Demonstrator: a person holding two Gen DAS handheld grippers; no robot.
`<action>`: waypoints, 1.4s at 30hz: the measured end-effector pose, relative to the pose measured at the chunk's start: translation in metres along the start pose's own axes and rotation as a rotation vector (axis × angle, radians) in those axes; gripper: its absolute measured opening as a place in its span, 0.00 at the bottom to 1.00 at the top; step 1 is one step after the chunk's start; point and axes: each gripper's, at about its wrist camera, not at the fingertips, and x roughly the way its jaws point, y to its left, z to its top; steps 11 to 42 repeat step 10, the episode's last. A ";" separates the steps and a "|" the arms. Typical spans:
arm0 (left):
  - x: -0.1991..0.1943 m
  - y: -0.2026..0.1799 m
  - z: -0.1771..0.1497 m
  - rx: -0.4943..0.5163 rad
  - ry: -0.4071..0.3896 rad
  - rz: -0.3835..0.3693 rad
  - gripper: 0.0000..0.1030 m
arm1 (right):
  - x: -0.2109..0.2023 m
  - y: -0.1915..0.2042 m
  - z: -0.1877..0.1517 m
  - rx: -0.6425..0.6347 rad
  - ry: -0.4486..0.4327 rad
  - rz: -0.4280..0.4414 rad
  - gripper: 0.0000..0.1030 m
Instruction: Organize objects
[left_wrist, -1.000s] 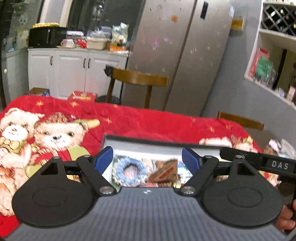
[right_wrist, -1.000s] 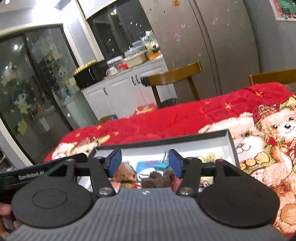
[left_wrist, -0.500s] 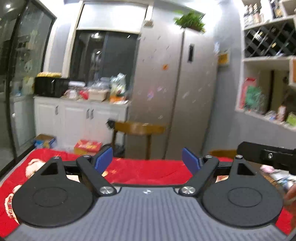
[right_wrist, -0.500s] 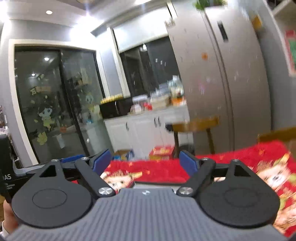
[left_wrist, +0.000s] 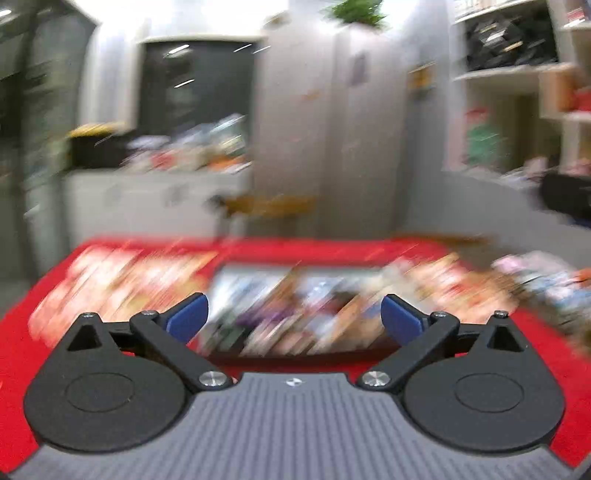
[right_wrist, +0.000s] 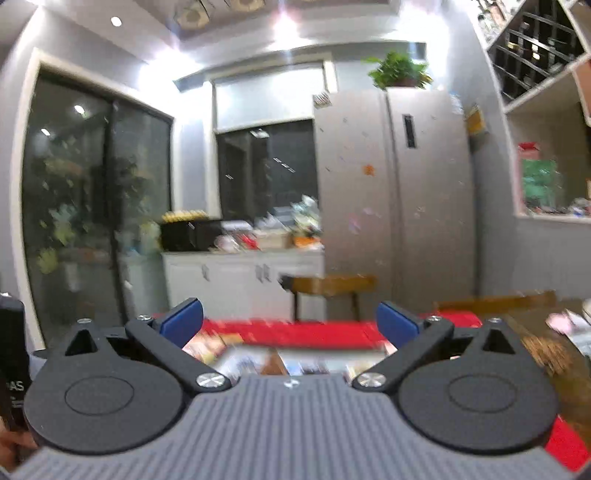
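Observation:
A shallow dark-rimmed box (left_wrist: 295, 356) full of small mixed objects lies on the red bear-print cloth (left_wrist: 122, 284); motion blur hides what the objects are. My left gripper (left_wrist: 293, 319) hovers over the box's near side, its jaws opening wide with nothing between the blue pads (left_wrist: 186, 317). In the right wrist view the same box (right_wrist: 295, 360) shows low, just beyond my right gripper (right_wrist: 290, 323), whose jaws are also opening wide and hold nothing. Both grippers stand back from the box, apart from its contents.
A wooden chair (right_wrist: 332, 286) stands at the table's far side before a steel fridge (right_wrist: 399, 199). White cabinets (right_wrist: 236, 280) with a cluttered counter lie left of it. Wall shelves (right_wrist: 546, 177) are at right. Loose items (left_wrist: 546, 275) lie on the table's right. The other gripper (right_wrist: 13, 354) shows at far left.
Both grippers pulled back from over the box, swung up toward the room, then the left tipped down again onto the box. Both sets of jaws spread wider.

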 end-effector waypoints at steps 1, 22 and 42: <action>0.000 0.001 -0.014 -0.001 0.023 0.045 0.98 | 0.002 0.001 -0.014 -0.005 0.030 -0.014 1.00; -0.012 -0.004 -0.072 0.060 0.140 0.012 0.99 | 0.046 0.006 -0.101 -0.023 0.297 -0.122 1.00; -0.012 -0.004 -0.072 0.060 0.140 0.012 0.99 | 0.046 0.006 -0.101 -0.023 0.297 -0.122 1.00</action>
